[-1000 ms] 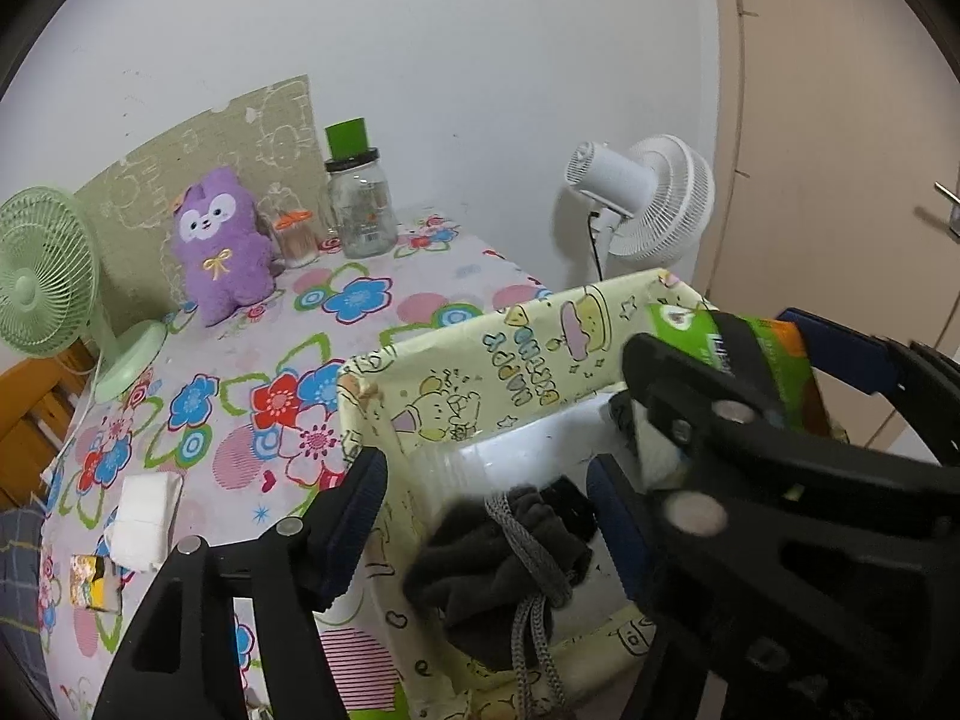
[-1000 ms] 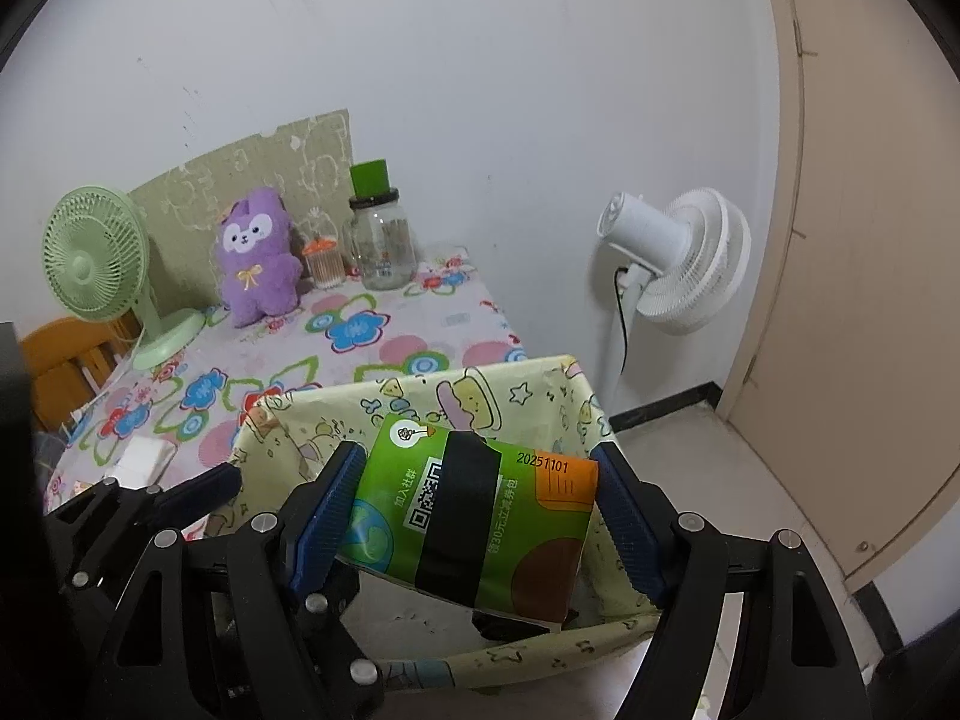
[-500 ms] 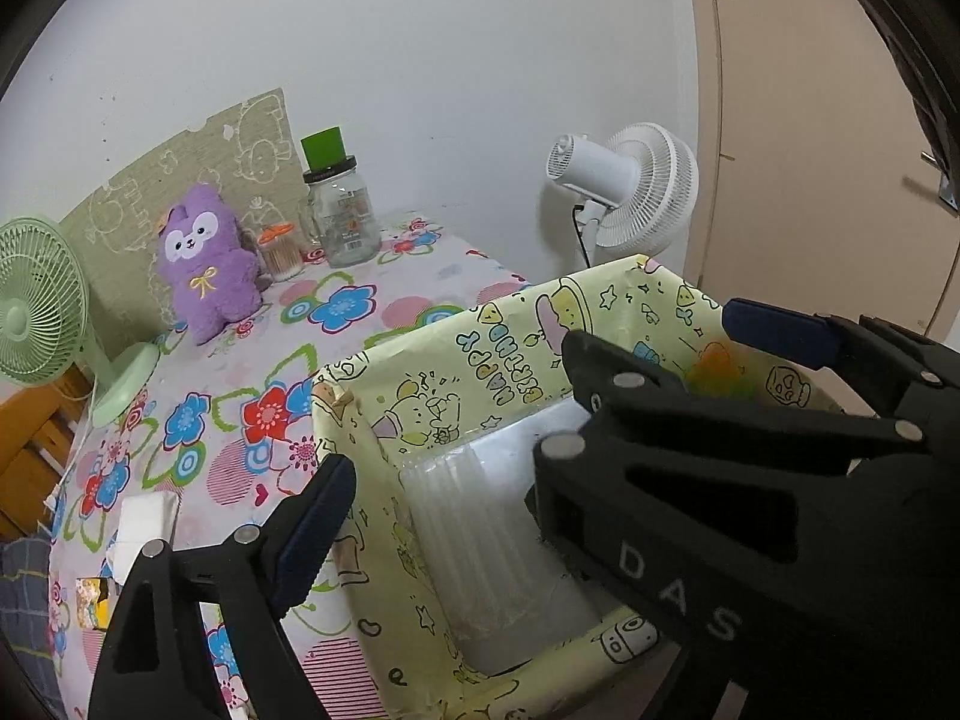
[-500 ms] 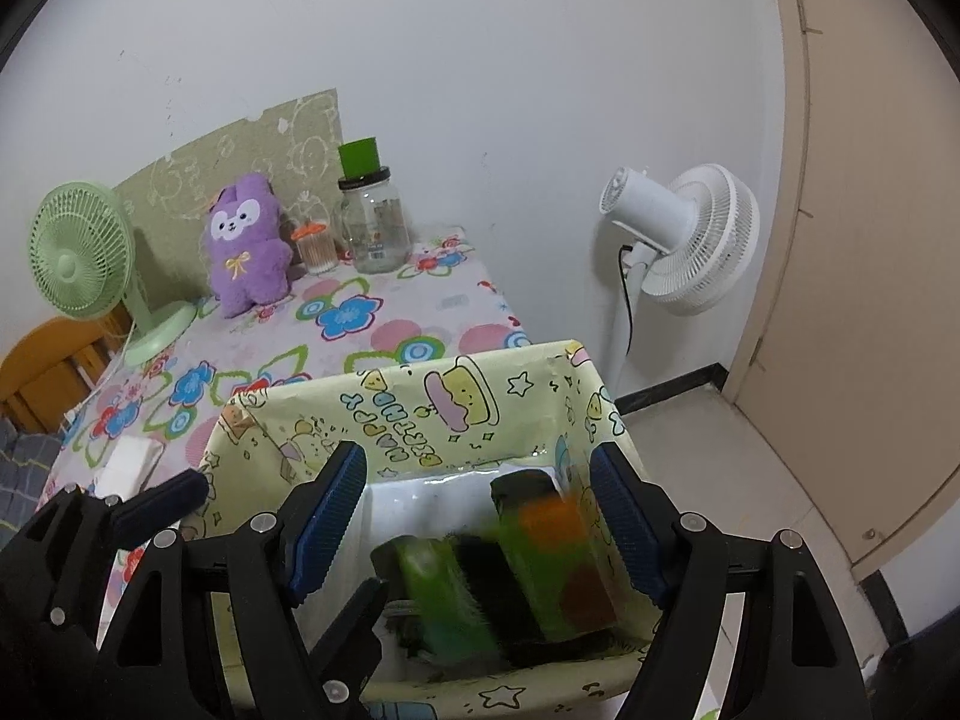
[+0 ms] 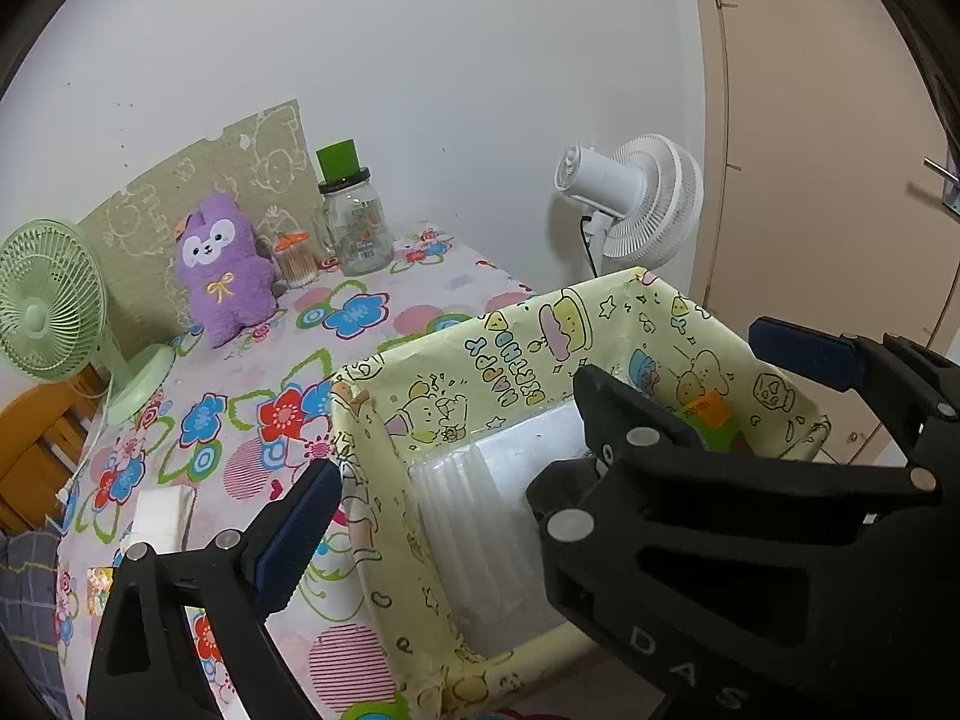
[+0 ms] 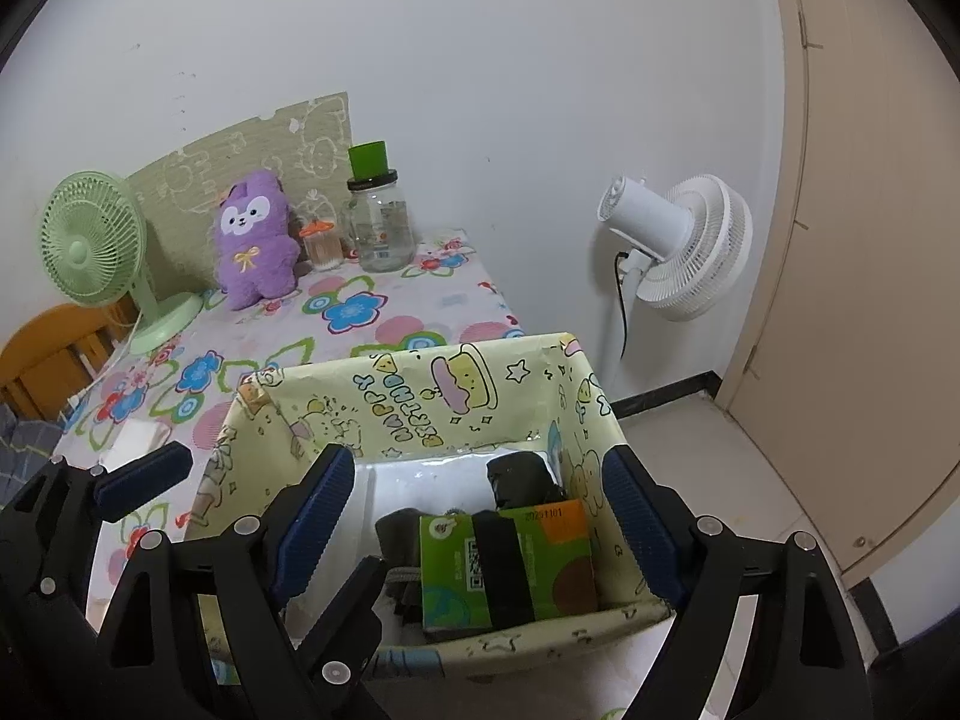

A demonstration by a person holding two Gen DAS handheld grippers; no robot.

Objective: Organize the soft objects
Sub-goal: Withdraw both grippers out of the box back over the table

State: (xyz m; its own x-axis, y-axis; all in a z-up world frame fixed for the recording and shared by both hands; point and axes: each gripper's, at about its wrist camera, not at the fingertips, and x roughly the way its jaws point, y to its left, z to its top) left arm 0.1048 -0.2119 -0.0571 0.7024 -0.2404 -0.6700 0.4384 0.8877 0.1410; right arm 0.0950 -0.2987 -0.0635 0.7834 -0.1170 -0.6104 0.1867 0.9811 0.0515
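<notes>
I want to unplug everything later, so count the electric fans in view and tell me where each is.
2. The pale green desk fan stands at the flowered table's far left corner. The white pedestal fan stands on the floor between table and door.

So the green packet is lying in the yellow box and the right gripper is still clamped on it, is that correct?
Not quite: the green packet does lie in the yellow box, but the right gripper is open, its jaws having just been opening, with the pads clear of it, as the right wrist view shows.

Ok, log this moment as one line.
left gripper: open, opening, empty | right gripper: open, opening, empty | green pack: in box | dark cloth: in box
</notes>
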